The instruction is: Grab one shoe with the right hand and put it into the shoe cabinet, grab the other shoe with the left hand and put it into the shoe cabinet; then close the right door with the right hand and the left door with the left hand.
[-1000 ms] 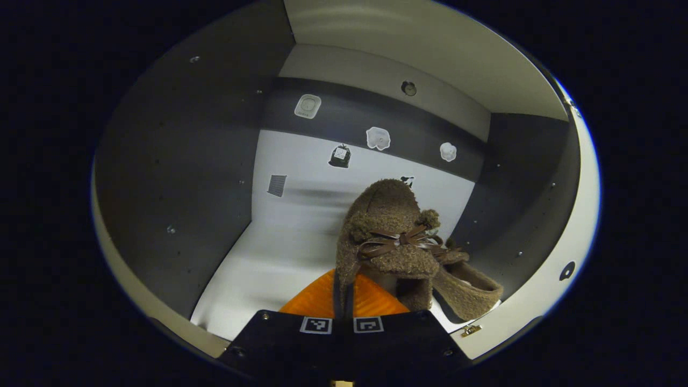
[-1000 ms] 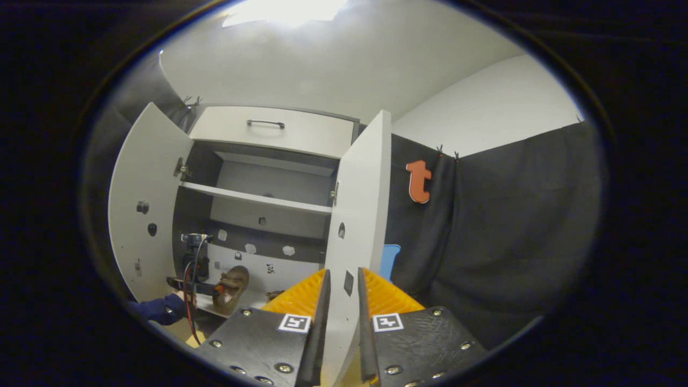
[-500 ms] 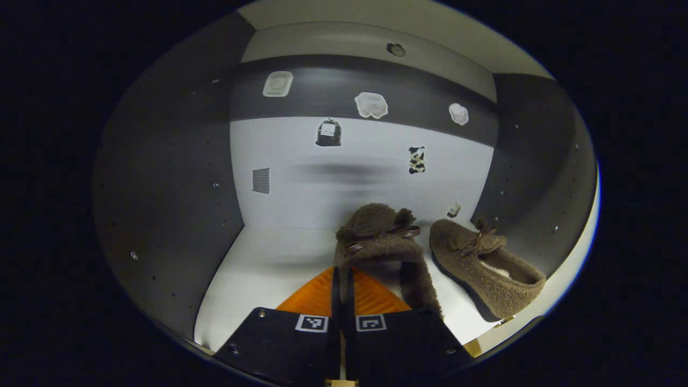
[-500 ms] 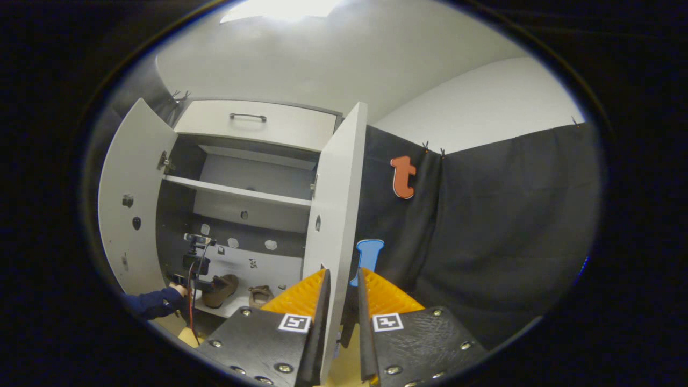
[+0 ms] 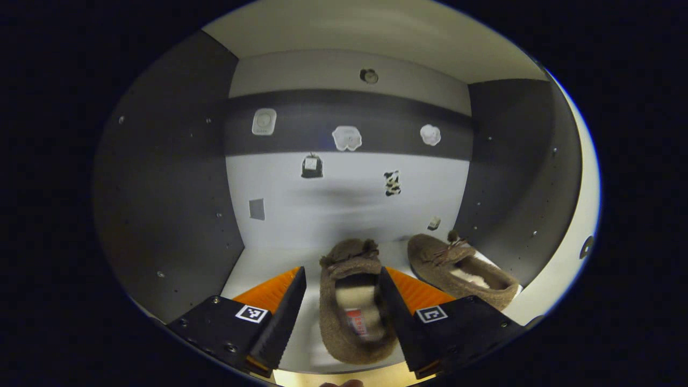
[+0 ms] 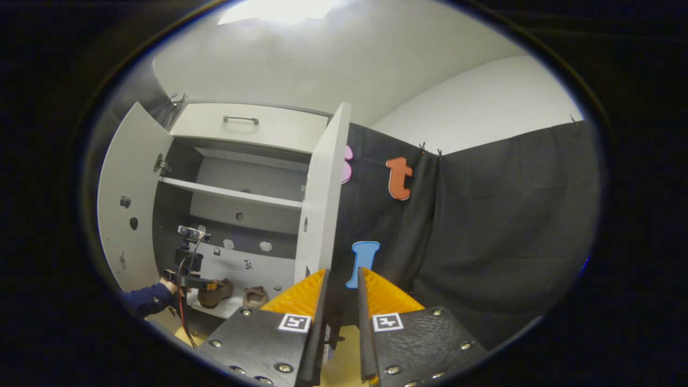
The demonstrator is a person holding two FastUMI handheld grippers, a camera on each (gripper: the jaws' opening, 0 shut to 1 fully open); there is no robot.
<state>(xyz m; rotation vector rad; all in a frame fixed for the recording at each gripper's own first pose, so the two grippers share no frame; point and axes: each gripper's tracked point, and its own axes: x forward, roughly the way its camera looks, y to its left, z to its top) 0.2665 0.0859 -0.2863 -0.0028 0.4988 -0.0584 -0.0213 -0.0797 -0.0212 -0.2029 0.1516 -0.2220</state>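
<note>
We see a brown fuzzy slipper with a bow on its toe [image 5: 352, 301] lying flat on the pale floor of the bottom compartment of the white shoe cabinet [image 6: 252, 126], toe toward the back panel. It sits in the gap between the fingers of the left gripper [image 5: 342, 309], which stand wide apart on either side of it; we cannot tell whether either finger touches its sides. A second brown fuzzy slipper [image 5: 457, 263] lies just beside it to the right, close to the dark side wall [image 5: 510, 177] of the compartment, angled a little, its pale lining showing. Several small stickers [image 5: 346, 137] dot the grey and white back panel.

In the right gripper view both slippers appear small on the bottom shelf, with the left gripper at the cabinet's mouth and a dark blue sleeve [image 6: 142, 300] behind it. The left door [image 6: 121, 215] and right door [image 6: 320, 204] both stand open. The right gripper [image 6: 342, 322] hangs in front of the right door's lower edge, its fingers close together with a narrow slit between them and nothing pressed in it.
</note>
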